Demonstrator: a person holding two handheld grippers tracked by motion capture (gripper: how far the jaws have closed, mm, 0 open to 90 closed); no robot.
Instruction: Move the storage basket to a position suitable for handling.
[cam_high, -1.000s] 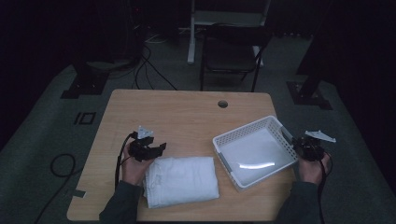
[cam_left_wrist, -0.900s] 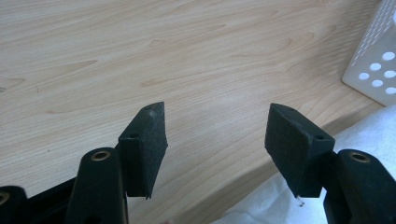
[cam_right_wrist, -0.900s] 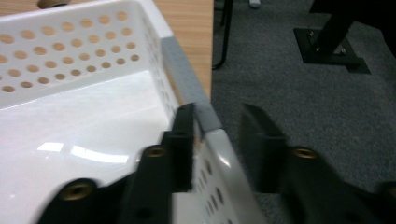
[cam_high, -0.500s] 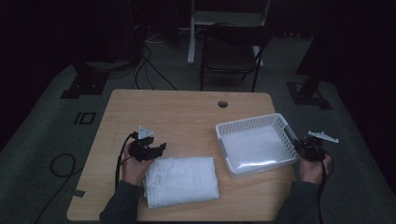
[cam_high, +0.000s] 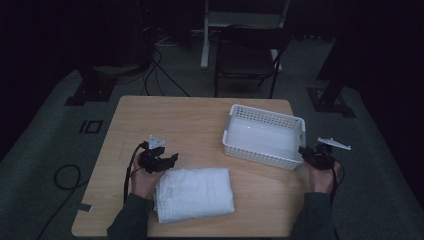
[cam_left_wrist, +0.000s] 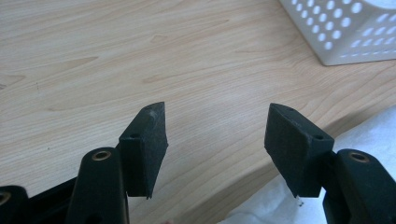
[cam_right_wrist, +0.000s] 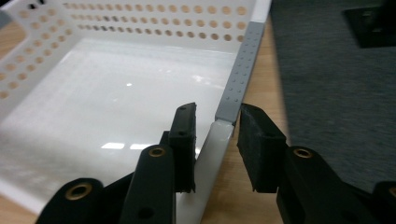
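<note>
**Two grippers at a wooden table, one astride a basket rim**

On the left of the high view, dark cables (cam_high: 65, 175) loop over the grey carpeted floor (cam_high: 45, 150) beside the light wooden table (cam_high: 190, 115). The room beyond is dim.

The left gripper (cam_high: 167, 160) is held low over the table, just beside the upper left corner of a folded white towel (cam_high: 194, 194) that lies at the near edge. In the left gripper view its jaws stand wide apart with nothing between them, bare wood grain beneath and a strip of towel at the lower right.

Behind the table stand a dark chair (cam_high: 247, 55) and a pale upright post (cam_high: 206, 35).

Right of centre sits a white perforated basket (cam_high: 239, 112), empty, its long side angled across the table. The right gripper (cam_high: 304, 151) meets the basket's right end. In the right gripper view its jaws straddle the rim beside a grey grip strip (cam_right_wrist: 243, 65), one inside and one outside, with small gaps showing on both sides, so they are not clamped.
</note>
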